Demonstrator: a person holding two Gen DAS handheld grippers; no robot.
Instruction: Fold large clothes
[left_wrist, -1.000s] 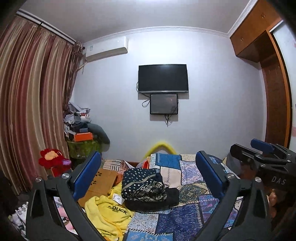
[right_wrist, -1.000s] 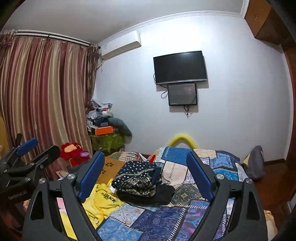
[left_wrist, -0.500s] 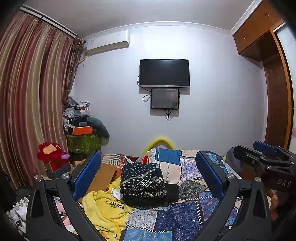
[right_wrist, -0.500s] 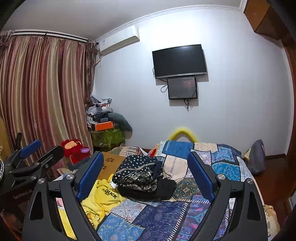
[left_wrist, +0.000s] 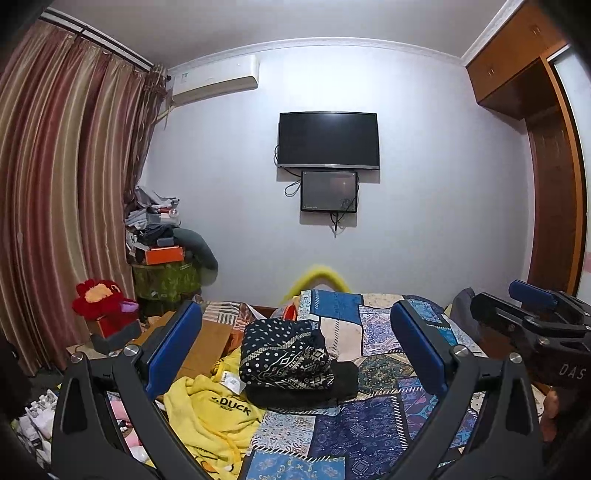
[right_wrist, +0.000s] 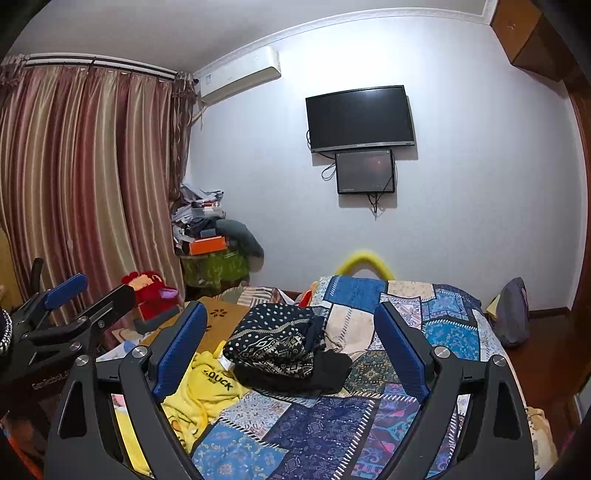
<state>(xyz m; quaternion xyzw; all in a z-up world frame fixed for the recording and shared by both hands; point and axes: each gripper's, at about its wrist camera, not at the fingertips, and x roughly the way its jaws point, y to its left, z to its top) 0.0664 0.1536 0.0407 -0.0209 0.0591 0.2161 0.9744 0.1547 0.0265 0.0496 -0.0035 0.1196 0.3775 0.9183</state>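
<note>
A folded dark patterned garment (left_wrist: 284, 354) lies on a black one (left_wrist: 343, 380) on the patchwork bed (left_wrist: 369, 432); it also shows in the right wrist view (right_wrist: 273, 343). A crumpled yellow "DUCK" garment (left_wrist: 210, 410) lies at the bed's left edge, also in the right wrist view (right_wrist: 210, 384). My left gripper (left_wrist: 295, 350) is open and empty, held above the bed short of the clothes. My right gripper (right_wrist: 291, 350) is open and empty too, to the right of the left one (right_wrist: 66, 325). The right gripper shows at the left wrist view's right edge (left_wrist: 532, 314).
A TV (left_wrist: 328, 140) hangs on the far wall. A cluttered stand (left_wrist: 162, 254) and a red plush toy (left_wrist: 99, 299) stand by the curtains at left. A cardboard box (left_wrist: 207, 343) lies beside the bed. A wooden wardrobe (left_wrist: 546, 184) is at right.
Both grippers have tilted downward and moved slightly forward; the room view has shifted up in both cameras. Both stay open and empty. The clothes have not moved.
</note>
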